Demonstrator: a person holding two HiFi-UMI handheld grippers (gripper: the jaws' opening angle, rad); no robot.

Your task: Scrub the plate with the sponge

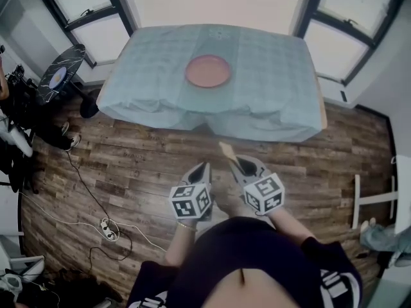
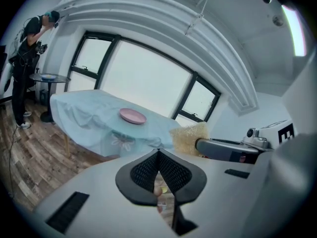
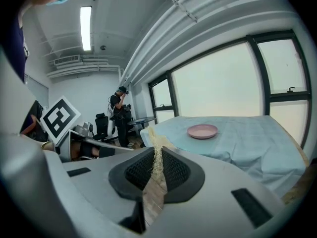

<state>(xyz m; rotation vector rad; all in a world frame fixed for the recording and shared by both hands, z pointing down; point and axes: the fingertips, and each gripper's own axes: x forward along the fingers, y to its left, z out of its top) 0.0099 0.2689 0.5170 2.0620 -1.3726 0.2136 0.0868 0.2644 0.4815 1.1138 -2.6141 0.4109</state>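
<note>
A pink plate (image 1: 208, 71) lies in the middle of a table covered with a light blue cloth (image 1: 154, 69); the plate (image 2: 132, 116) also shows in the left gripper view and the plate (image 3: 202, 131) in the right gripper view. My right gripper (image 1: 232, 162) is shut on a thin yellow fibrous sponge (image 1: 227, 151), whose edge sticks up between the pads (image 3: 156, 150). My left gripper (image 1: 203, 170) is shut with nothing in it, its pads (image 2: 159, 170) meeting. Both grippers hang over the wooden floor, well short of the table. The sponge (image 2: 190, 137) shows beside the right gripper from the left.
A round black side table (image 1: 61, 72) stands at the left by the window. Cables and a power strip (image 1: 108, 228) lie on the wood floor (image 1: 128, 165). Another person (image 3: 119, 113) stands by the far window. A white rack (image 1: 376, 201) stands at the right.
</note>
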